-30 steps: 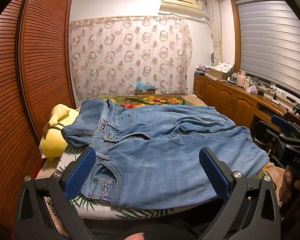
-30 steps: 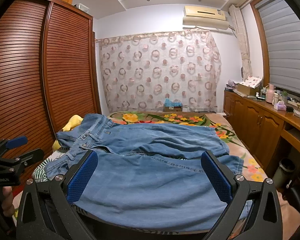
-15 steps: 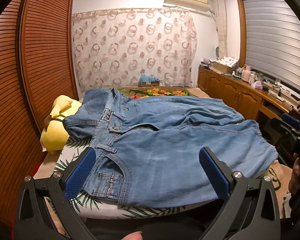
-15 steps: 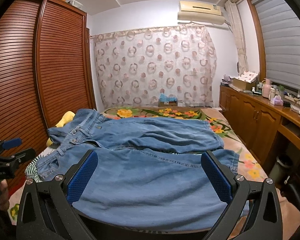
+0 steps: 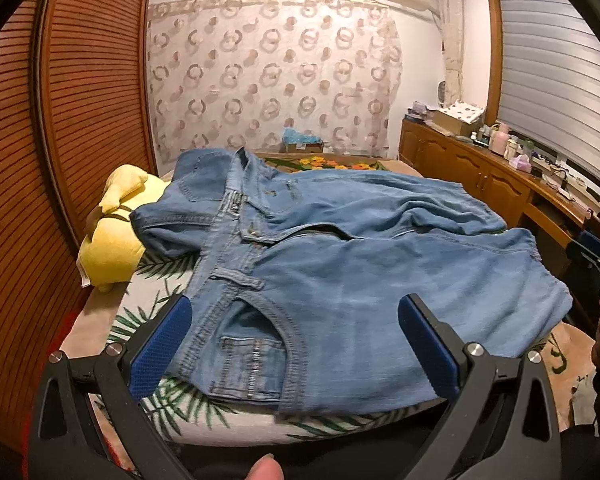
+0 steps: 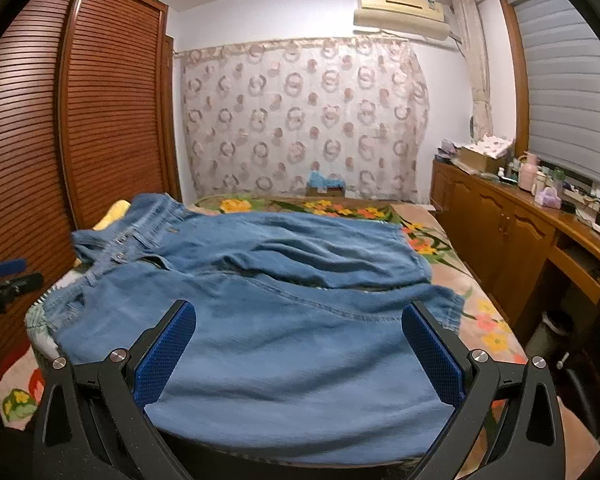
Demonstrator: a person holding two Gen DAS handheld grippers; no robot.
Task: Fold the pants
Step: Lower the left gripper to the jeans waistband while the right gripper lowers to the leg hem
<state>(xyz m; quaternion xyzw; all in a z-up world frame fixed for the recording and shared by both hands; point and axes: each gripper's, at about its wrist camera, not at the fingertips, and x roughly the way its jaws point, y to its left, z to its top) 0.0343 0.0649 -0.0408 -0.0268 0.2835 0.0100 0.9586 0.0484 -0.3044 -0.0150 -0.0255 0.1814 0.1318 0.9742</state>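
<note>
Jeans spread flat across bed, ready for folding | my left hand-held gripper gapes wide over waistband | right hand-held gripper wide, empty, above near leg.

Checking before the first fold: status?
Left claw open, empty. Right claw open, empty. Jeans flat on bed, unfolded. Yellow plush under the waistband corner.

Bedroom surroundings, seen from both wrist views.
A yellow plush toy lies on the bed, whose cover bears leaf and flower prints. Louvred wooden wardrobe doors stand at left; a ring-patterned curtain hangs behind, an air conditioner above it. A wooden cabinet carrying bottles runs along the right wall.
</note>
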